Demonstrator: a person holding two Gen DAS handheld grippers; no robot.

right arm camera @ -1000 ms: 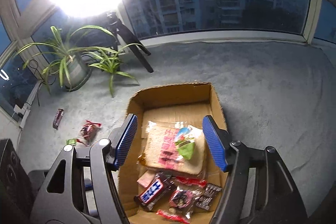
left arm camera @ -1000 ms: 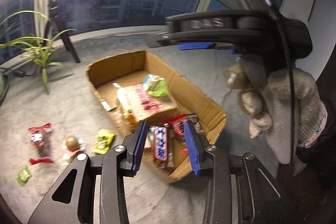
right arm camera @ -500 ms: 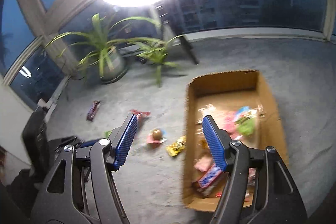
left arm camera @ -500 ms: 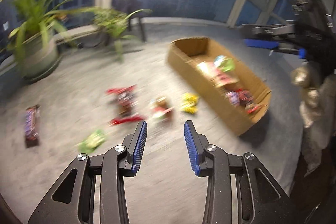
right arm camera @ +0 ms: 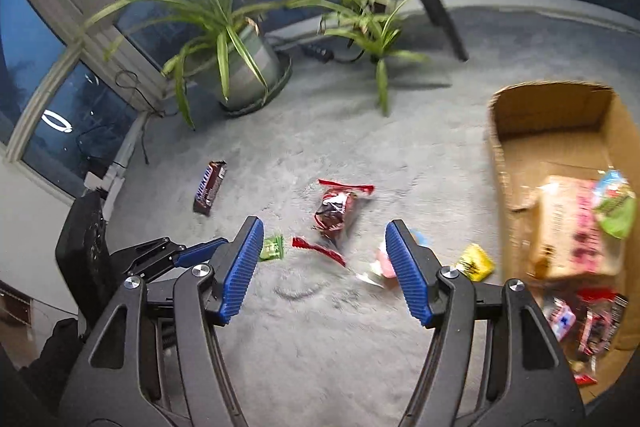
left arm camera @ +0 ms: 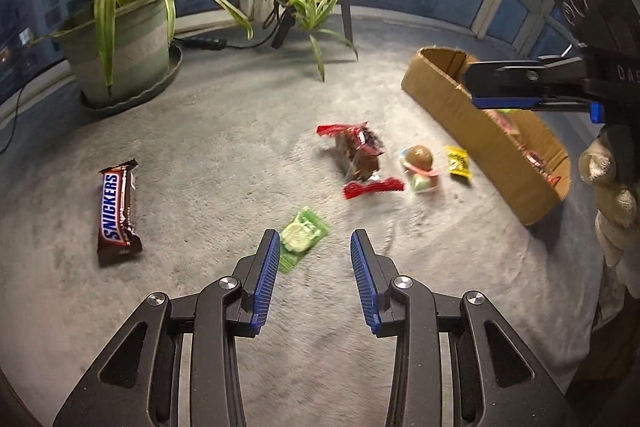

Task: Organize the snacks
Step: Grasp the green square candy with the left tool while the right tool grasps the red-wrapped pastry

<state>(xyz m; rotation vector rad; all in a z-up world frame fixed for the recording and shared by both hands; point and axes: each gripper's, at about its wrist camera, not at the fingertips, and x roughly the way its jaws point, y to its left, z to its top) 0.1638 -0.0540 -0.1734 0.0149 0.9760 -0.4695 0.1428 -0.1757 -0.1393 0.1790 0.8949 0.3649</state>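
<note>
Loose snacks lie scattered on the grey carpet (left arm camera: 224, 131) beside an open cardboard box (left arm camera: 486, 131). A brown Snickers bar (left arm camera: 118, 211) lies apart toward the potted plant (left arm camera: 128, 27) side. Near the box's long wall sit a crumpled red-and-dark wrapper (left arm camera: 358, 155), a round brown sweet on a pink-and-green base (left arm camera: 420, 167) and a small yellow packet (left arm camera: 457, 163), the last just beside the cardboard. A flat green packet (left arm camera: 300, 239) lies closest to the left gripper (left arm camera: 314, 267), just past its left blue pad. Inside the box, the right wrist view shows a large pale bag with pink print (right arm camera: 572, 227), a green pouch (right arm camera: 616, 207) on top of it, and several small bars at the near end.

The left gripper's fingers stand narrowly parted with nothing between them. The right gripper (right arm camera: 324, 267) is held wider apart, also empty, over the carpet.

A second ago both cameras looked down into the box; now both have swung to the loose snacks on the carpet, the box off to the right.
</note>
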